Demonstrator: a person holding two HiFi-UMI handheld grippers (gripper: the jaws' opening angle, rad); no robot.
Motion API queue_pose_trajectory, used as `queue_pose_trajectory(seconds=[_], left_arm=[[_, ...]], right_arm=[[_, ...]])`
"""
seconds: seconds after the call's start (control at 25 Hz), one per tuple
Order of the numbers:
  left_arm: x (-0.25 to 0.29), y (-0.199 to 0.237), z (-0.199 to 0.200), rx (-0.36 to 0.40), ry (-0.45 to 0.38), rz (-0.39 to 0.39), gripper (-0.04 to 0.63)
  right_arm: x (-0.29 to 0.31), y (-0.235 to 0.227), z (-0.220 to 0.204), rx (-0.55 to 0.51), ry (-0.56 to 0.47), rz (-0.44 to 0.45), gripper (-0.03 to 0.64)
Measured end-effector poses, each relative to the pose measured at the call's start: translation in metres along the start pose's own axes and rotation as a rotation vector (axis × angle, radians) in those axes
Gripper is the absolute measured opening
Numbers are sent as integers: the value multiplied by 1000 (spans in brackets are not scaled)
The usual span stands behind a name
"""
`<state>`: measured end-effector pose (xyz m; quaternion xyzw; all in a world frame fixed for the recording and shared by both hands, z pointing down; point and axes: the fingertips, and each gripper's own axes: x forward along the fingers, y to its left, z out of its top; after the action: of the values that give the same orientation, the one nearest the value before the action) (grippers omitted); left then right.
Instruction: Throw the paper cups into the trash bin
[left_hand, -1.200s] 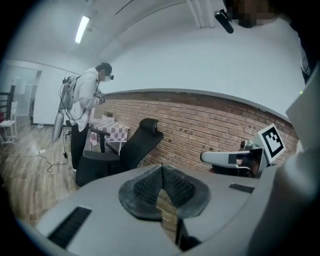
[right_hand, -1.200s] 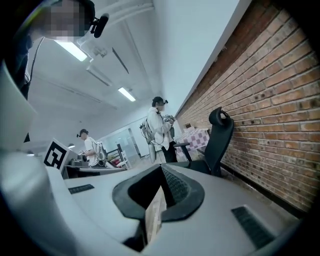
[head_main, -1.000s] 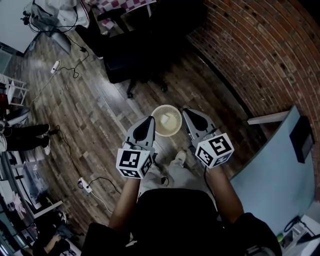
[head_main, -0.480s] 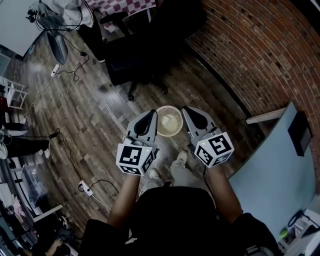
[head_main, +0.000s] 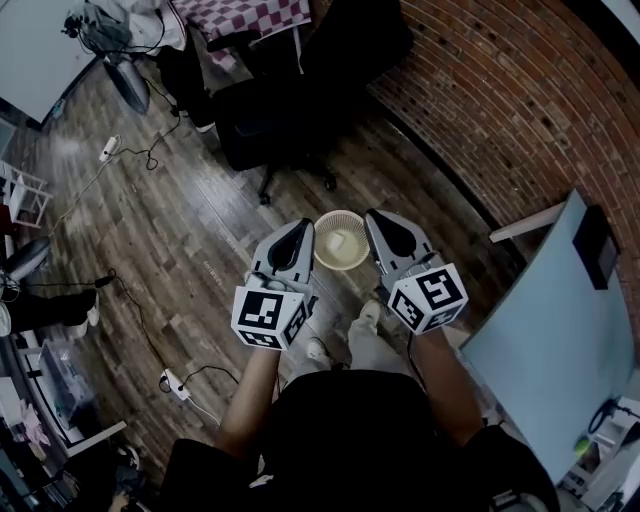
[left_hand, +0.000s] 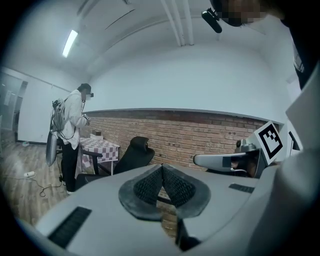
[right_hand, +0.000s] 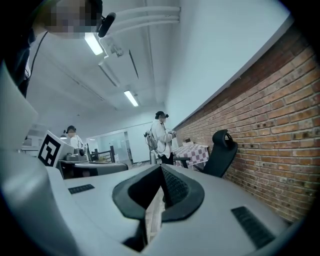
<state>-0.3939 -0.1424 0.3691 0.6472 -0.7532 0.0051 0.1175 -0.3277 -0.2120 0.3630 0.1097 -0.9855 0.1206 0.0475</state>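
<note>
Head view: a person is standing on a wooden floor (head_main: 180, 230) and holding the left gripper (head_main: 299, 228) and the right gripper (head_main: 374, 217) out level, one on each side of a round, pale trash bin (head_main: 345, 268) sitting on the floor below. Something white (head_main: 340, 243) is lying inside the bin, probably a paper cup, though it is too small to tell. Both grippers are keeping their jaws pressed together with nothing between them, as each gripper view is showing. A paper cup is likely behaving as a very light, thin-walled thing that crushes easily, so a gentle pinch across the rim or upper wall is probably suiting it best. Compared with a second ago, the bin is appearing slightly smaller, and a second shoe (head_main: 318, 350) is now showing beneath the grippers.
</note>
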Motion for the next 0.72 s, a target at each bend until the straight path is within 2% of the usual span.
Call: queue_pose_trajectory(seconds=[0.72], left_arm=[[-97,9,3,11,-60,-52,9]], right_arm=[[-26,110,5,-52,-52,-24,5]])
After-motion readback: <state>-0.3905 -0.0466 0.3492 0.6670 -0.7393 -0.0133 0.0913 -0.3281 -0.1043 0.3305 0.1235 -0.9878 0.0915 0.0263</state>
